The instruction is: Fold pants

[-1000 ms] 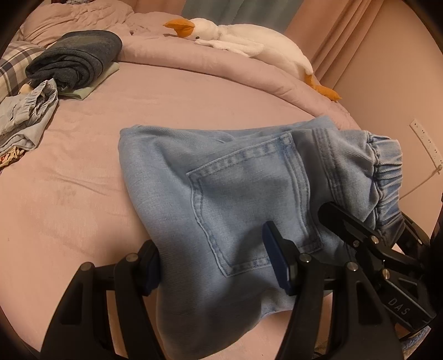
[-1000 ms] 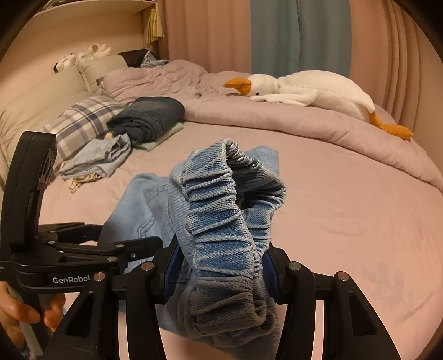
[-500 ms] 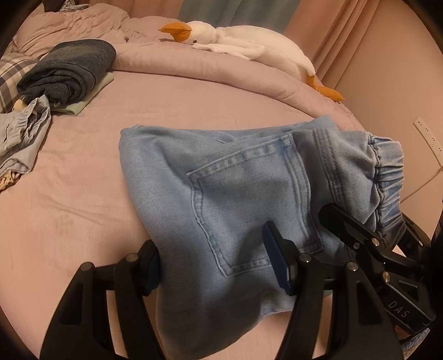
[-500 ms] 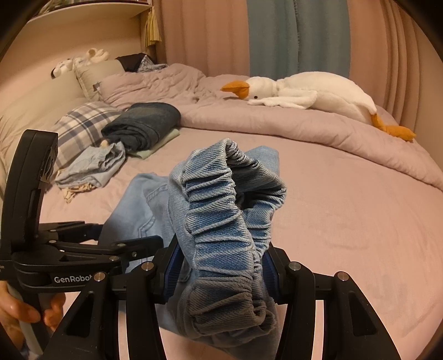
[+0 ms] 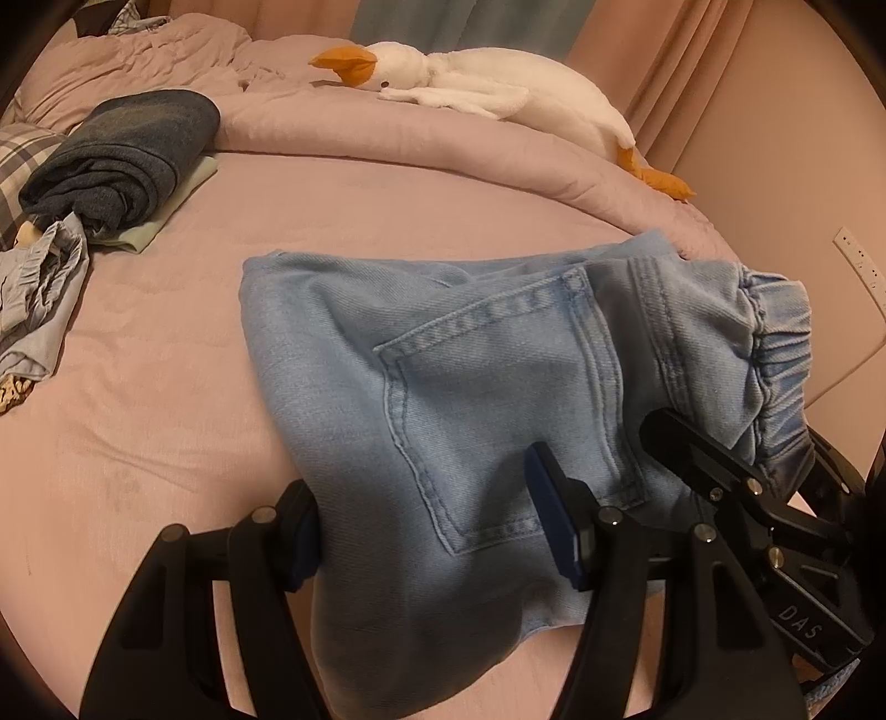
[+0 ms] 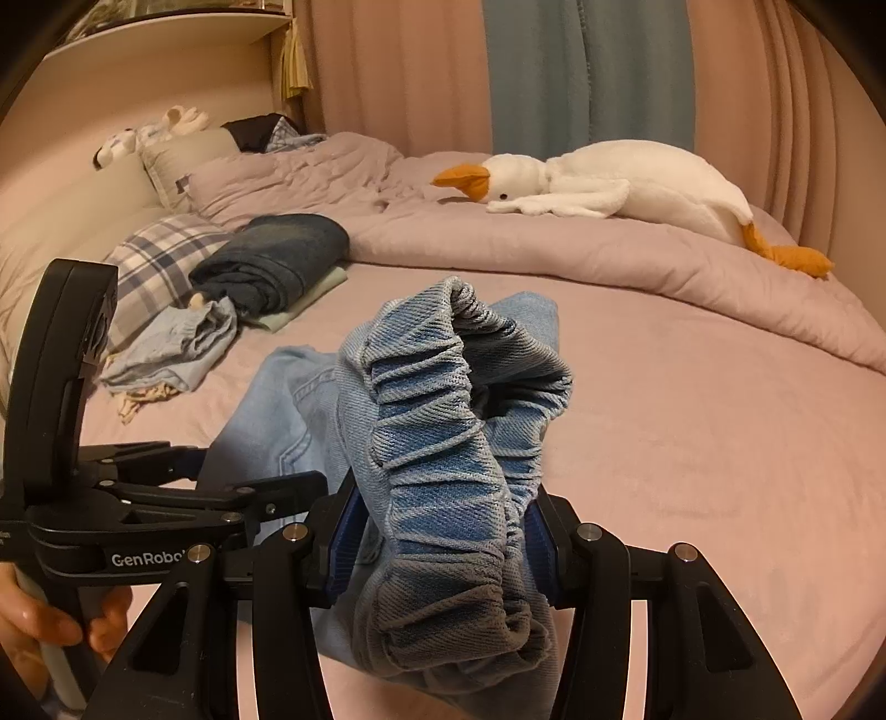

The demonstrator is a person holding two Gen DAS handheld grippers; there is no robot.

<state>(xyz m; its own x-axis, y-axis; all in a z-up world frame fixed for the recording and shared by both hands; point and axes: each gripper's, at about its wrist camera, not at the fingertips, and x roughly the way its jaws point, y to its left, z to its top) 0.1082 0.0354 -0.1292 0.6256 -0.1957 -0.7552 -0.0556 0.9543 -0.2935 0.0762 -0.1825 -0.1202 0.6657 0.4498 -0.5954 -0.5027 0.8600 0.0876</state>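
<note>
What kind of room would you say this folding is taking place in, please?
Most likely a bedroom: the work surface is a bed with a mauve quilted duvet, a blue-and-white plaid pillow lies near its head, and a white plush goose rests on the bedding.

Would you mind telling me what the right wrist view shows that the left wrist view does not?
Only the right wrist view shows the shelf, the person's hand on the left gripper's handle, and the gathered waistband end-on between the right gripper. Only the left wrist view shows the back pocket and a wall outlet. Both show the light jeans, plush goose, folded dark jeans and bed.
</note>
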